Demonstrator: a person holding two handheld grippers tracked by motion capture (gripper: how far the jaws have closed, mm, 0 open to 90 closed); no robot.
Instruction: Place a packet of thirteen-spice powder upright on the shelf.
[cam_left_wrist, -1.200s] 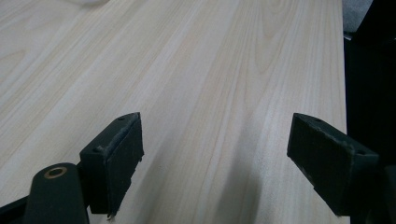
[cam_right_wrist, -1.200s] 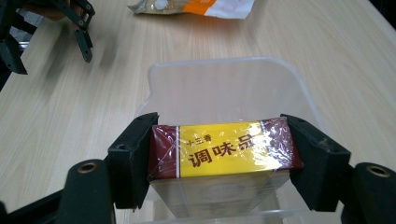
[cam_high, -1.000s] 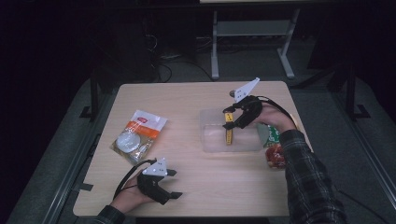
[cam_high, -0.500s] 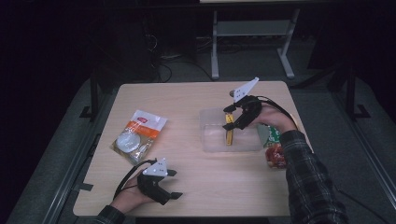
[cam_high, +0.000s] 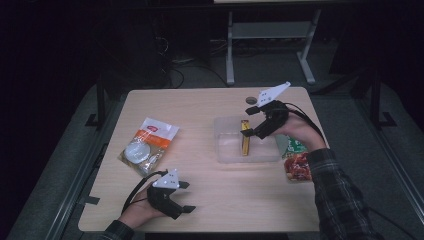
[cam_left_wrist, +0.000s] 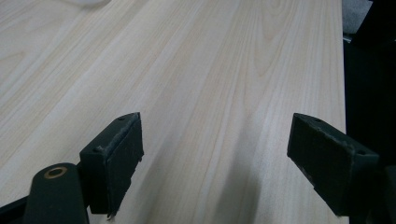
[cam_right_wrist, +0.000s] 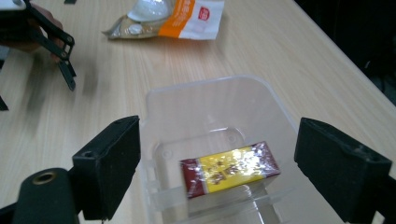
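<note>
Red-and-yellow pack dropped into the clear bin

My right hand-held gripper (cam_right_wrist: 217, 163) has just been opening and hangs wide with nothing between its jaws, above the red-and-yellow pack (cam_right_wrist: 229, 168) now lying in the clear bin (cam_high: 225, 127) toward the tabletop's right edge. My left hand-held gripper (cam_left_wrist: 215, 161) rests open and empty near the front edge. The orange-and-white packet (cam_high: 148, 145) and red snack bag (cam_high: 297, 167) likely remain to pack.

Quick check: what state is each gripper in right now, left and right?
Left gripper: open, nothing between the jaws, over bare table.
Right gripper: open, jaws just widened, holding nothing; yellow-and-red packet lies free in the clear container.
</note>
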